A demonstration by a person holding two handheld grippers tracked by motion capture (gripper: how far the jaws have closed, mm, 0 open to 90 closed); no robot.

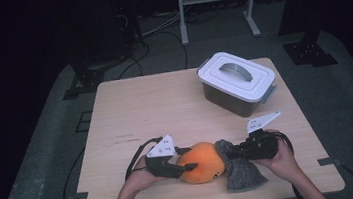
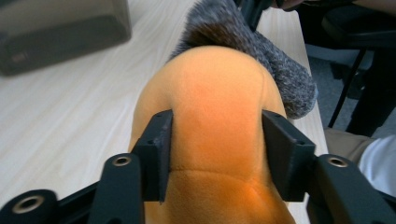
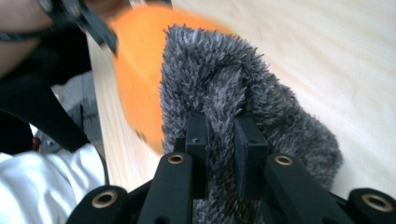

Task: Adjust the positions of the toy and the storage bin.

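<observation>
1. The left gripper (image 2: 217, 154) has its fingers (image 2: 156, 154) clenched on the orange plush (image 2: 217, 107), pads pressing both flanks.
2. The right gripper (image 3: 219, 154) pinches a fold of the grey cloth (image 3: 233, 88) between its fingers (image 3: 198, 140).
3. Plush and cloth touch, lying between the two grippers on the desk (image 1: 165, 106).
4. Beyond the right fingers, well apart, stands a lidded box (image 1: 237, 82).

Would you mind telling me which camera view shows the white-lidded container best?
The high view: the container stands whole at the far right of the table, lid and grey handle clear. The left gripper view catches just a blurred dark corner of it at top left. The right gripper view looks at the grey fuzzy cloth instead.
</observation>
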